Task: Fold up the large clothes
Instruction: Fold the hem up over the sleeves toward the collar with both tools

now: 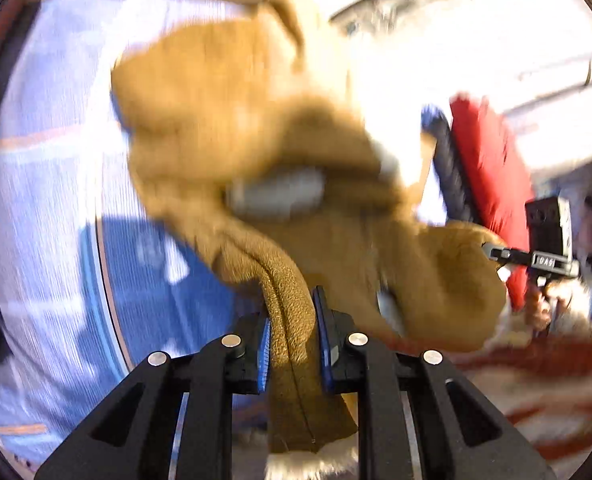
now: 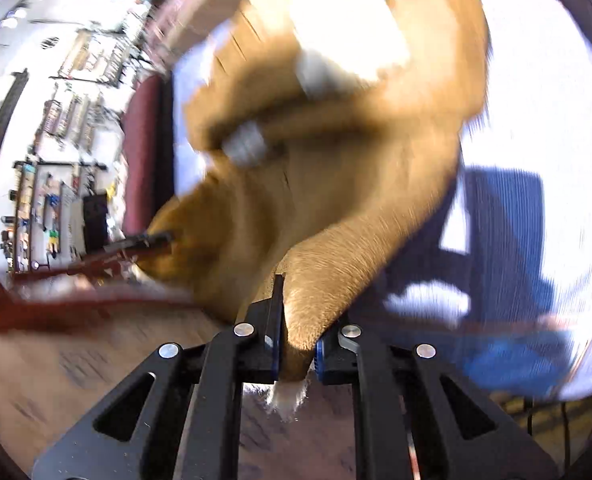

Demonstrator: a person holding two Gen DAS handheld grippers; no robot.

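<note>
Both tongs, left (image 1: 292, 340), right (image 2: 294, 344), clamp tan fleece garment (image 1: 256, 128), orientation blurred.

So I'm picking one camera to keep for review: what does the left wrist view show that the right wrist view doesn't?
Only the left wrist view shows the red cushion and the right gripper from outside, biting the garment's far edge. Only the right wrist view shows the wall shelves, the dark red cushion and the left gripper from outside. Both show the tan fleece garment pinched between each camera's own fingers, held up over the light blue bedsheet, with heavy motion blur.
</note>
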